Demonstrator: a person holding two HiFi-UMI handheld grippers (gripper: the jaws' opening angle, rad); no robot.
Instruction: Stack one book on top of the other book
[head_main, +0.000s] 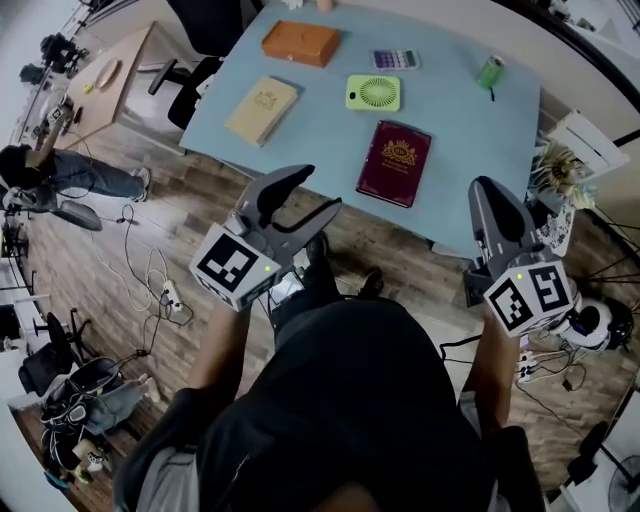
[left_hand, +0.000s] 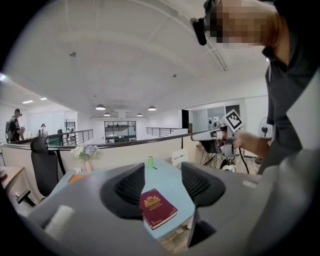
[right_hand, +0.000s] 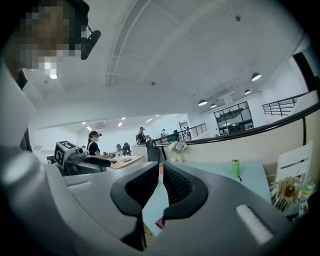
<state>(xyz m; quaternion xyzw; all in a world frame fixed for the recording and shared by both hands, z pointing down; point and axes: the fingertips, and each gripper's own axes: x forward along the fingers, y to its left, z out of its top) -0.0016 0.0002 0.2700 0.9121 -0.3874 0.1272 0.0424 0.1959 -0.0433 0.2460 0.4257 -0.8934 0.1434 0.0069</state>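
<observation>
A tan book (head_main: 262, 109) lies at the left of the light blue table (head_main: 320, 140). A maroon book (head_main: 395, 162) with gold print lies apart from it, near the table's front edge. Both grippers hang in the air short of that edge and hold nothing. My left gripper (head_main: 312, 195) is open; in its own view the maroon book (left_hand: 157, 207) shows between its jaws (left_hand: 162, 187). My right gripper (head_main: 487, 192) is shut and empty, off the table's front right corner. Below its jaws (right_hand: 161, 185) only a corner of the maroon book (right_hand: 159, 223) shows.
On the far part of the table are an orange box (head_main: 300, 42), a calculator (head_main: 394, 59), a round green fan (head_main: 373, 92) and a green can (head_main: 489, 72). A black office chair (head_main: 190, 80) stands at the table's left. Cables lie on the wooden floor (head_main: 140, 270).
</observation>
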